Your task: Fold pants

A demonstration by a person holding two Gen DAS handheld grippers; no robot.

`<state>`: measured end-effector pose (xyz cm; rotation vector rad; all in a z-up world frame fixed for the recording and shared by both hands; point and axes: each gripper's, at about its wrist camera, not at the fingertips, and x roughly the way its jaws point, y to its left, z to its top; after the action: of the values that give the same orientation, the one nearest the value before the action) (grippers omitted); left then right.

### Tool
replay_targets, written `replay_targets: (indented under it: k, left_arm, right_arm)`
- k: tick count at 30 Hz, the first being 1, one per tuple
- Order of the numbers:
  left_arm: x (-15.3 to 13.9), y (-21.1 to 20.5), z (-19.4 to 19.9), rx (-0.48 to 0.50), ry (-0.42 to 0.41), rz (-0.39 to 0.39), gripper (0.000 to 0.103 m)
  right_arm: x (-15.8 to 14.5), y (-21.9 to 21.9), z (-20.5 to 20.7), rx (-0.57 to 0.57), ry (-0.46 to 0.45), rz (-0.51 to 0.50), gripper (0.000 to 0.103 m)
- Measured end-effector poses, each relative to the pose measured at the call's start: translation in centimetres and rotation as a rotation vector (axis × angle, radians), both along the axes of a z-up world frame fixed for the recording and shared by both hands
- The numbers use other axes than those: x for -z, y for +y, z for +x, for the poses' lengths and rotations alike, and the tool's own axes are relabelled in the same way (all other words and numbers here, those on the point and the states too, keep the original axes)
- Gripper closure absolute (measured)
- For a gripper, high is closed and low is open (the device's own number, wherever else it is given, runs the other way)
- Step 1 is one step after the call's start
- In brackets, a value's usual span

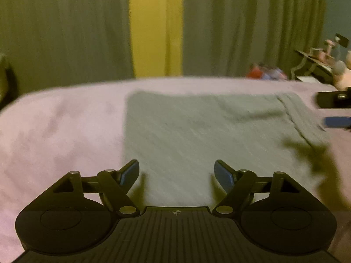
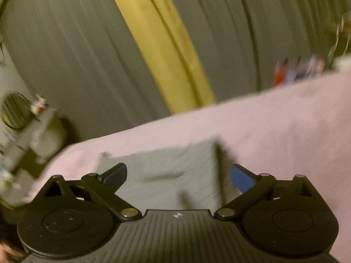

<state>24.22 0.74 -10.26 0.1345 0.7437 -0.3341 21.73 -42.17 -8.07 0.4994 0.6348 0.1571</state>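
Lying flat on the pale pink bed, the grey-green pants form a roughly rectangular folded panel, seen in both wrist views despite motion blur. In the left wrist view the panel fills the centre, its straight left edge running from 12 toward 6 o'clock, and a ribbed band, apparently the waistband or a cuff, at about 2 o'clock. The left gripper hovers over the near edge with its blue-padded fingers spread wide and nothing between them. At 3 o'clock of that view the right gripper appears, one blue pad visible. In the right wrist view the right gripper is likewise wide apart and empty, the pants directly ahead between its fingers, with a raised crease near the centre. Behind the bed hang grey-green curtains with a yellow strip at 12 o'clock.

Handling, as judged: the fabric looks like a soft, light knit, limp rather than stiff, not fragile and unlikely to slip from rubbery pads. It will sag and drag if lifted by a single point. Best purchase seems to be at two corners of one short edge, pinching all stacked layers together so that the panel can be carried over evenly.
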Motion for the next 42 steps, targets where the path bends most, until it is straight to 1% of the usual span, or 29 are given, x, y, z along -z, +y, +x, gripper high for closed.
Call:
replay_targets:
  k: [1,2,3,4,5,6,8,9,10,11,13,14,15,16,17,18,19,20,21,22,23,25,27,28,31,34,38,42]
  left_arm:
    - [0.7,-0.3,0.2,-0.003,0.036,0.008,0.023]
    - [1.4,-0.6,0.3,-0.004,0.073,0.020,0.023]
    - [2.3,-0.8,0.4,-0.016,0.110,0.036,0.023]
    - [3.0,-0.8,0.4,-0.035,0.125,0.045,0.023]
    - [3.3,-0.8,0.4,-0.043,0.134,0.043,0.023]
    - [3.4,-0.7,0.3,-0.045,0.129,0.040,0.022]
    - [3.3,-0.9,0.3,-0.054,0.128,0.047,0.021]
    - [3.1,-0.9,0.7,-0.063,0.132,0.045,0.021]
    - [3.0,-0.9,1.1,-0.081,0.135,0.046,0.021]
    - [2.9,-0.8,1.0,-0.103,0.138,0.057,0.021]
    - [2.9,-1.0,0.8,-0.132,0.125,0.093,0.021]
    - [2.9,-1.0,0.6,-0.149,0.116,0.114,0.019]
    - [2.9,-0.8,0.4,-0.160,0.112,0.123,0.018]
    - [2.8,-0.7,0.1,-0.170,0.110,0.125,0.018]
    - [2.6,-0.5,-0.3,-0.173,0.107,0.120,0.018]
    - [2.5,-0.4,-0.7,-0.173,0.106,0.117,0.018]
    - [2.4,-0.4,-0.9,-0.177,0.105,0.118,0.018]
    - [2.2,-0.4,-1.0,-0.181,0.103,0.117,0.018]
    - [2.1,-0.4,-1.1,-0.182,0.105,0.115,0.018]
    - [2.0,-0.5,-1.2,-0.185,0.109,0.114,0.018]
    - [1.9,-0.4,-1.2,-0.190,0.119,0.108,0.016]
    - [1.6,-0.4,-1.3,-0.197,0.152,0.078,0.014]
    - [1.7,-0.3,-1.3,-0.201,0.159,0.059,0.013]
    - [1.8,-0.4,-1.3,-0.202,0.155,0.065,0.012]
    - [2.0,-0.7,-1.3,-0.203,0.148,0.078,0.010]
    - [2.1,-0.8,-1.0,-0.206,0.150,0.076,0.008]
    - [2.2,-0.8,-0.7,-0.211,0.159,0.071,0.008]
    - [2.4,-0.8,-0.5,-0.219,0.166,0.064,0.007]
  right_arm:
    - [0.5,0.5,0.0,-0.024,0.024,0.037,0.003]
    - [1.1,1.1,-0.1,-0.032,0.051,0.061,0.008]
    - [1.8,1.8,-0.3,-0.040,0.075,0.063,0.013]
    - [2.3,2.4,-0.5,-0.049,0.088,0.045,0.021]
    - [2.8,2.7,-0.5,-0.050,0.103,0.010,0.026]
    - [3.3,3.1,-0.6,-0.048,0.132,-0.038,0.030]
    - [3.9,3.3,-0.5,-0.049,0.167,-0.099,0.048]
    - [3.8,3.4,-0.5,-0.052,0.176,-0.146,0.052]
    - [3.6,3.4,-0.4,-0.047,0.186,-0.179,0.058]
    - [3.5,3.1,0.3,-0.035,0.199,-0.197,0.067]
    - [2.9,2.9,0.2,0.012,0.223,-0.215,0.075]
    - [2.5,2.8,0.0,0.033,0.225,-0.222,0.074]
    - [2.1,3.0,-0.4,0.087,0.221,-0.276,0.069]
    - [1.7,3.3,-1.1,0.138,0.207,-0.345,0.061]
    - [1.6,3.4,-1.6,0.161,0.192,-0.381,0.052]
    - [1.5,3.3,-2.3,0.153,0.177,-0.344,0.051]
    - [1.3,3.2,-3.0,0.121,0.153,-0.267,0.048]
    - [1.1,3.4,-3.5,0.084,0.127,-0.208,0.037]
    - [1.0,3.8,-3.9,0.059,0.102,-0.187,0.031]
    - [0.9,4.3,-4.3,0.040,0.076,-0.193,0.023]
    - [0.8,4.8,-4.5,0.023,0.053,-0.198,0.022]
    - [1.0,5.0,-4.4,0.000,0.048,-0.153,0.021]
    - [1.6,4.9,-3.8,-0.007,0.090,-0.100,0.020]
    - [1.8,5.0,-3.4,-0.002,0.112,-0.099,0.020]
    - [2.5,5.4,-2.6,-0.017,0.159,-0.162,0.020]
    - [3.1,5.8,-2.5,-0.024,0.177,-0.234,0.019]
    - [3.5,6.2,-2.1,-0.025,0.179,-0.268,0.018]
    - [3.9,6.9,-1.8,0.000,0.175,-0.307,0.016]
